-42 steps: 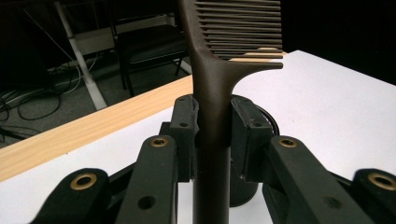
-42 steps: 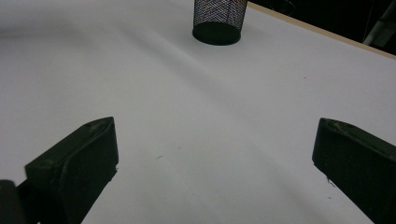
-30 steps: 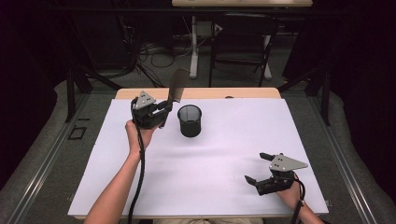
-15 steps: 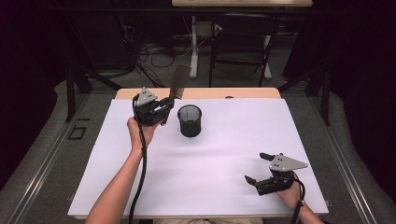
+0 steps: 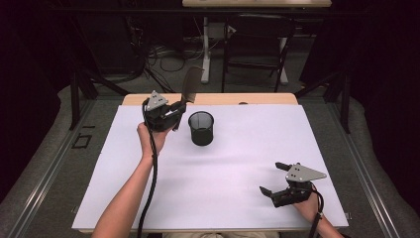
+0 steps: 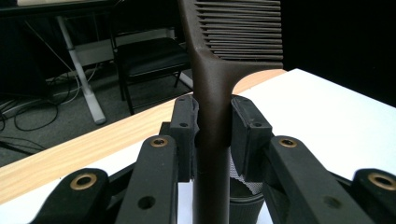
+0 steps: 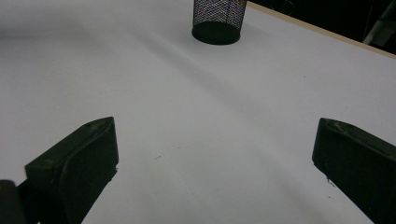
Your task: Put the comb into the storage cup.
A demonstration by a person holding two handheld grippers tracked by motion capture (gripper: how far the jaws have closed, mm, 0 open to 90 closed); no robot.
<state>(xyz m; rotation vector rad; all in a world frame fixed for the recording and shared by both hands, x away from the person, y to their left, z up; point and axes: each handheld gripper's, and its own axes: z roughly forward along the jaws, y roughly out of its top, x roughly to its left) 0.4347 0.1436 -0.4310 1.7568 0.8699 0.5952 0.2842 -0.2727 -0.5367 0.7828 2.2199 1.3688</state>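
Left gripper (image 5: 174, 115), upper left of the high view, pinches an upright brown comb (image 6: 212, 88) beside the mesh pen cup (image 5: 201, 128); centre its handle over the rim before lowering, while the right gripper (image 5: 277, 177) rests spread wide at lower right.

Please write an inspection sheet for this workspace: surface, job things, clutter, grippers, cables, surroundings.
Surface: white table, wooden strip at its far edge.
Job things: dark comb held upright by its handle; black mesh cup standing beside it on the table.
Clutter: nothing seen.
Grippers: left gripper shut on the comb; right gripper open, nothing between its jaws, low over the table's near right part.
Cables: one cable trails along the left forearm.
Surroundings: dark room, chair and floor wires behind the table.
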